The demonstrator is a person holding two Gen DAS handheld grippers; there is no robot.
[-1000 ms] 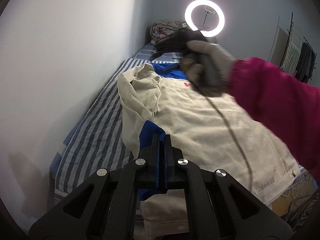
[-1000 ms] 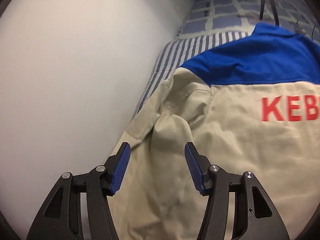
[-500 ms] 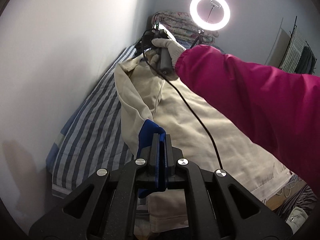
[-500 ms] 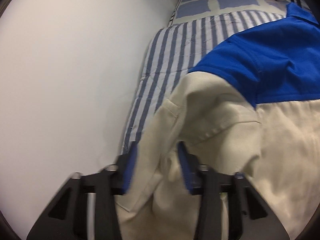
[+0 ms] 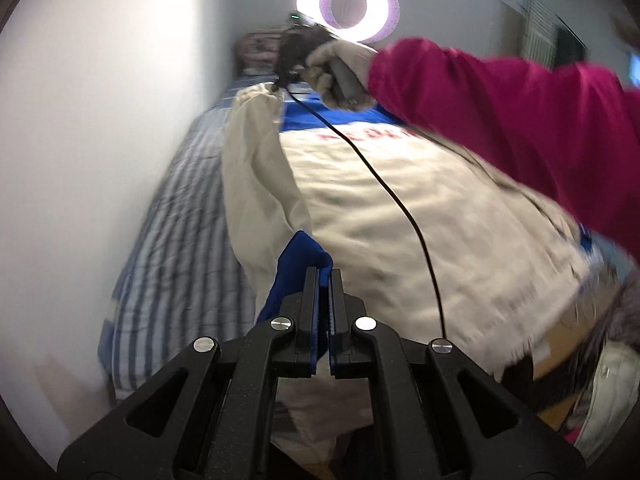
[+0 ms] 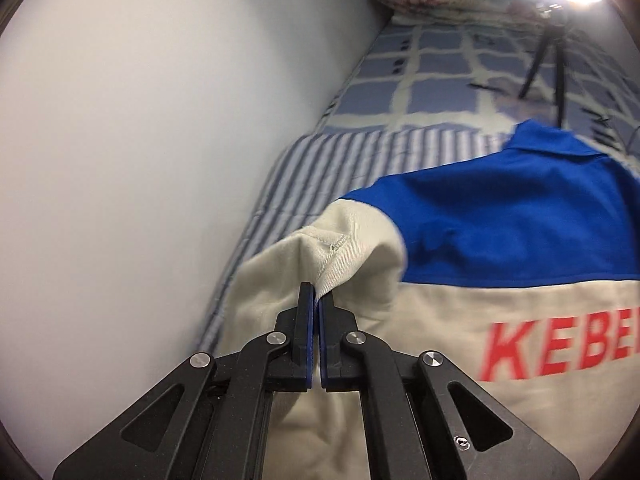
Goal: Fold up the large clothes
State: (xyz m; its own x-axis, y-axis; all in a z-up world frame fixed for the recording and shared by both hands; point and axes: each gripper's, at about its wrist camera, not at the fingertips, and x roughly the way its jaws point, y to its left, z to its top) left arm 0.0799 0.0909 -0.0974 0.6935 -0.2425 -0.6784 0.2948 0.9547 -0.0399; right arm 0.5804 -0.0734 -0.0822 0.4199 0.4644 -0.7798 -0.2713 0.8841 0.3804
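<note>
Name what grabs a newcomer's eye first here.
The beige-and-blue jacket with red KEBE lettering, spread over the striped bed sheet. Both grippers are clamped on it: the right gripper at the beige shoulder seam, the left gripper on a blue cuff. A glowing ring light stands at the bed's far end.

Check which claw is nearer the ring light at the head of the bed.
Right. The right claw grips the jacket shoulder just below the ring light; the left claw holds the blue cuff at the near end.
</note>
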